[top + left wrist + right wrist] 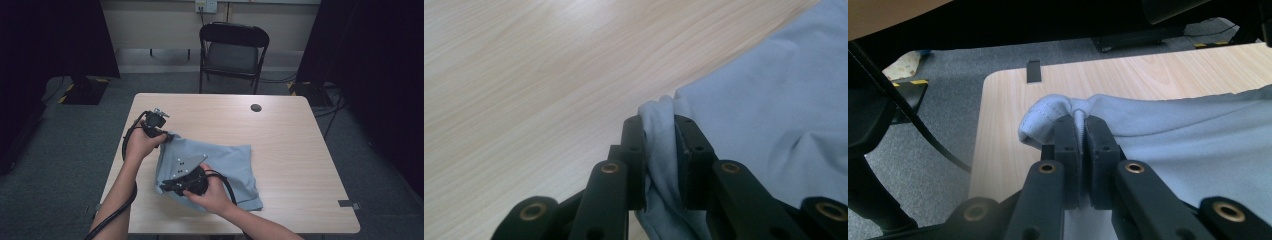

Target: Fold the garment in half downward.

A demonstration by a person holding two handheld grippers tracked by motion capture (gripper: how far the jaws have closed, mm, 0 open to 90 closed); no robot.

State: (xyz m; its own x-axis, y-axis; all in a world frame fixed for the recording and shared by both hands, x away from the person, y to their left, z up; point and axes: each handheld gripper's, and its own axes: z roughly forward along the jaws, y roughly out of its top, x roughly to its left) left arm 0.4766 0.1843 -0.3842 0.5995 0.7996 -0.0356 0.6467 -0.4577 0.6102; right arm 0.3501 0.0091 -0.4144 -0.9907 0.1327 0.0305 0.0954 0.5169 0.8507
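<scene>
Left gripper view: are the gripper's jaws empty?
No. The left gripper is shut on a bunched fold of the light blue cloth, which fills the gap between its black jaws.

Light wooden table (290,150), pale blue cloth (230,165) lying on it

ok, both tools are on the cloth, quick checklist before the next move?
1. Left tool clamped on the blue cloth: ok, a fold sits between its jaws.
2. Right tool clamped on the cloth: ok, a hemmed edge is pinched.
3. Grips at separate spots on the cloth's left side: ok.
4. Rest of the cloth lies on the table: ok.
5. Bare tabletop beyond the cloth for laying it over: ok.
6. Number of layers in each pinch: cannot tell.
</scene>
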